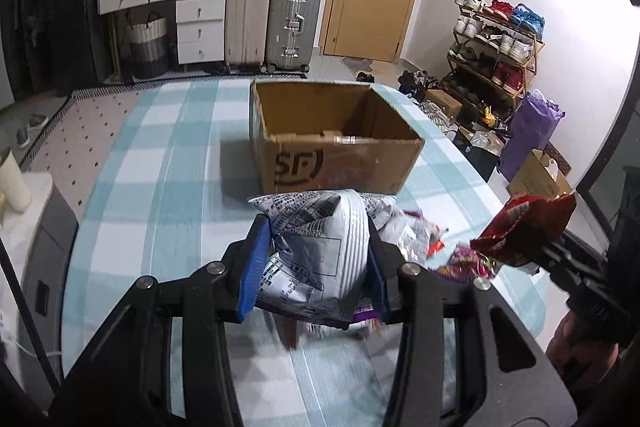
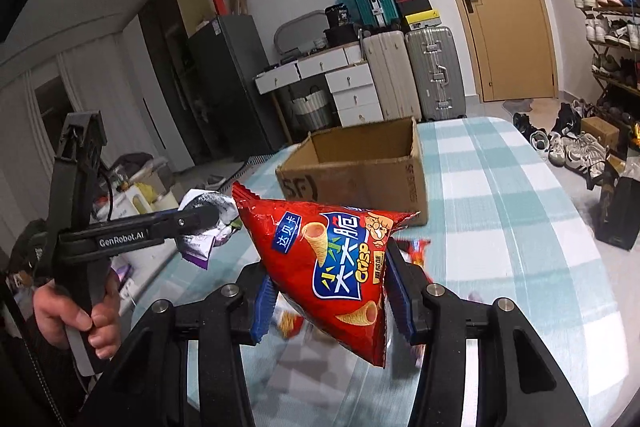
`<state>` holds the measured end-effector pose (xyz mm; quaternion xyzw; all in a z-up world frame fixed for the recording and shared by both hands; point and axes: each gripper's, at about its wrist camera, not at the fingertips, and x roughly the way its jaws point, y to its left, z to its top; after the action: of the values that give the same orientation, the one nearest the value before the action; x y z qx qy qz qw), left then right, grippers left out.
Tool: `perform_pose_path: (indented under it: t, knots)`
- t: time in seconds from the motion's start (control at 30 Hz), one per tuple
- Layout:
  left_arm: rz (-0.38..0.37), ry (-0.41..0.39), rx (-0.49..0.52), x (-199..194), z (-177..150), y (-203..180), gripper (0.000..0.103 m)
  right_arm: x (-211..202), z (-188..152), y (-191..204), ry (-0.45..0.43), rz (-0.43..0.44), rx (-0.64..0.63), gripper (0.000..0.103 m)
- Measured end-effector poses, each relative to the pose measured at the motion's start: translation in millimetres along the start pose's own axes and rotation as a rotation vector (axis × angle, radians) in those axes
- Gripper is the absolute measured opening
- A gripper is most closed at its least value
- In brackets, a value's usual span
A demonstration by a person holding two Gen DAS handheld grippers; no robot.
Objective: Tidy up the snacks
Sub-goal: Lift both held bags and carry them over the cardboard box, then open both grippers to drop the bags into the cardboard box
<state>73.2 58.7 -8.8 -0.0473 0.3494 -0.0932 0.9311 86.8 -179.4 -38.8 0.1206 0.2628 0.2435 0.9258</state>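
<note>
On the left, the left gripper (image 1: 318, 259) is closed on a white and silver foil snack bag with black print and a purple edge (image 1: 310, 247); its blue pads (image 1: 254, 267) press both sides of the puffy bag, which hangs above the table with the blue and white checked cloth (image 1: 160, 155), just in front of the open brown cardboard box with a black logo (image 1: 340, 147). The box stands upright in the middle of the table and, as far as the views show, its inside looks empty. To do this step well, I think the left gripper should go forward and a little up, so that the bag passes over the near wall of the box and does not push against it, because the box is light and may slide on the cloth. Further right, some small loose snack packets (image 1: 420, 243) lie on the cloth between the two grippers; they are blurred, so I cannot say what kind they are. On the right, the right gripper (image 2: 330, 291) is closed on a red triangular crisp bag with a blue label and pictures of cones (image 2: 336, 267), gripped near its lower half, with the top corners free and tilted. This bag is in the air, near the box but more to its right corner. In my judgement the two bags should go in one after the other, not together, so the grippers do not hit each other above the opening. Each gripper should open only when its bag is low inside the box, because such a bag full of air can bounce or roll out.
</note>
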Motion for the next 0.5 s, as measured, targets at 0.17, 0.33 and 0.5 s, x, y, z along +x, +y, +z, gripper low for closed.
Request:
perform_pose_path:
  t: [0.17, 0.33, 0.5]
  knots:
    - [0.001, -0.005, 0.029, 10.8, 30.0, -5.0, 0.041, 7.4, 31.7, -3.5, -0.023, 0.005, -0.018, 0.048]
    - [-0.017, 0.006, 0.042, 30.6, 62.0, -8.0, 0.041, 22.8, 68.9, -3.4, -0.022, 0.029, -0.033, 0.048]
    - [-0.032, 0.028, 0.043, 55.9, 95.7, -7.0, 0.041, 45.5, 105.1, -6.7, -0.012, 0.041, -0.034, 0.048]
